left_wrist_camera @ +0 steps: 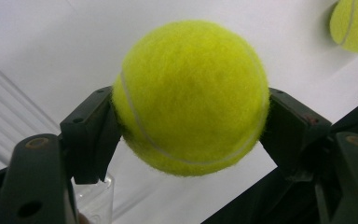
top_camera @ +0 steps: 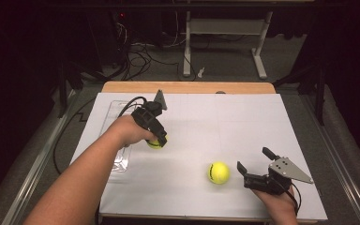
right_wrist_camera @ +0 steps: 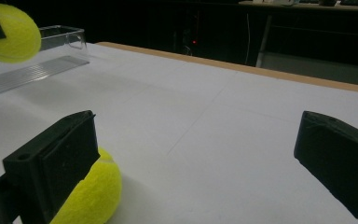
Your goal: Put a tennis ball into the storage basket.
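Above the table (top_camera: pixel 243 122), left tongs (top_camera: pixel 158 140) gripping a tennis ball (left_wrist_camera: pixel 191 95); right tongs (top_camera: pixel 255 166) wide.

On the table (top_camera: pixel 243 122), a clear tray (top_camera: pixel 120 140) lies along the left side. Just right of it, the left gripper (top_camera: pixel 158 140) holds one ball (top_camera: pixel 155 143) above the table. A second ball (top_camera: pixel 218 172) rests nearer the front, just left of the right gripper (top_camera: pixel 253 164), well apart from the first.

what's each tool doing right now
left tool: closed on a fuzzy yellow tennis ball
right tool: open, holding nothing; second yellow tennis ball lies beside it
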The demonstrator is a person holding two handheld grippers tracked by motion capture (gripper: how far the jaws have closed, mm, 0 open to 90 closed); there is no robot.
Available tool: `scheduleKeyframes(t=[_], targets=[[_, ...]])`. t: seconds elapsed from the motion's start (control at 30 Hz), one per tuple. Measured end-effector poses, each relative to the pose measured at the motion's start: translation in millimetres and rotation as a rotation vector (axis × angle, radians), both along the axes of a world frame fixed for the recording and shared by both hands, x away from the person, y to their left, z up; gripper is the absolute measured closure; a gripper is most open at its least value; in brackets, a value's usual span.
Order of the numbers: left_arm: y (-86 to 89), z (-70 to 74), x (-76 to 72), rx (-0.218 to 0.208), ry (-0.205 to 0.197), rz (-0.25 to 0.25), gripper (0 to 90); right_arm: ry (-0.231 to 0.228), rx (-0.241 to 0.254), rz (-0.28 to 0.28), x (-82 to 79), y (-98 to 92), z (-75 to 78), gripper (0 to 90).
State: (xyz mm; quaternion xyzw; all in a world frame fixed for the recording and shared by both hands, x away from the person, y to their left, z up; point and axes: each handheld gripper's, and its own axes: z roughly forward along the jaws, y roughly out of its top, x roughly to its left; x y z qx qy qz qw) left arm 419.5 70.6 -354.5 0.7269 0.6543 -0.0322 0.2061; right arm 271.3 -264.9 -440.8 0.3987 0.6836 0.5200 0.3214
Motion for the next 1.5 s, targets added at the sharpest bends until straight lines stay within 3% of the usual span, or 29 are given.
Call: scheduleKeyframes(t=[0.67,1.5], targets=[[22.2,11.2,-5.2,0.004,-0.003,0.007,26.6,0.000,-0.008,-0.001,0.0,1.4,-0.5,0.4],[69.7,16.9,-6.8,0.024,-0.017,0.088,26.6,-0.001,-0.018,0.002,0.1,3.4,-0.7,0.4]])
